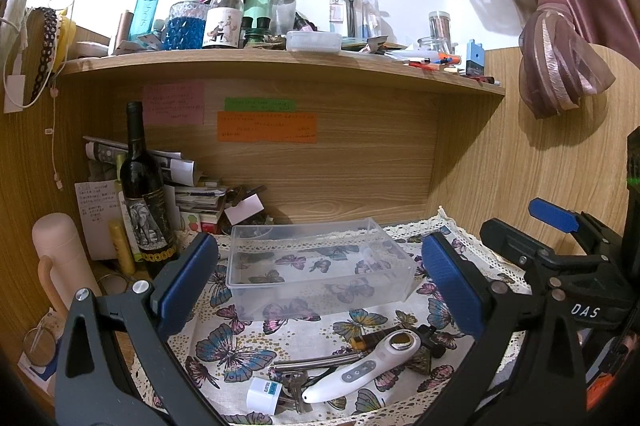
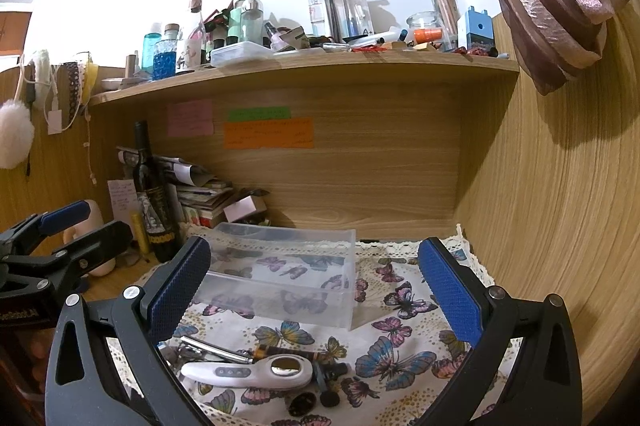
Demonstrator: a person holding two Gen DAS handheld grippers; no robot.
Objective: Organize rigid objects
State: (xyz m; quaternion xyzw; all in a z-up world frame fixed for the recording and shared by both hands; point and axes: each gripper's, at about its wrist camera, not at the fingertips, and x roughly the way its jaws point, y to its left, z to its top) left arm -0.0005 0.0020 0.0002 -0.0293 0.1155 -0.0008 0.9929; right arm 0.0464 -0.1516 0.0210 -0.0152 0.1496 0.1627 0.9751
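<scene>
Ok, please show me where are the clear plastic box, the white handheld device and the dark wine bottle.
clear plastic box (image 1: 320, 266), left wrist view, on its see-through floor.
white handheld device (image 2: 248, 372), right wrist view, on the middle of its body beside the buttons.
dark wine bottle (image 1: 140, 178), left wrist view, on its shoulder above the label.

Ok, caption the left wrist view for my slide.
Open left gripper above white handheld device, facing empty clear plastic box.

A dark wine bottle (image 1: 142, 186) stands at the left of the frame beside stacked papers (image 1: 188, 182). Pink, green and orange sticky notes (image 1: 267, 127) cling to the wooden back panel. A knotted curtain (image 1: 560, 50) hangs upper right.
</scene>
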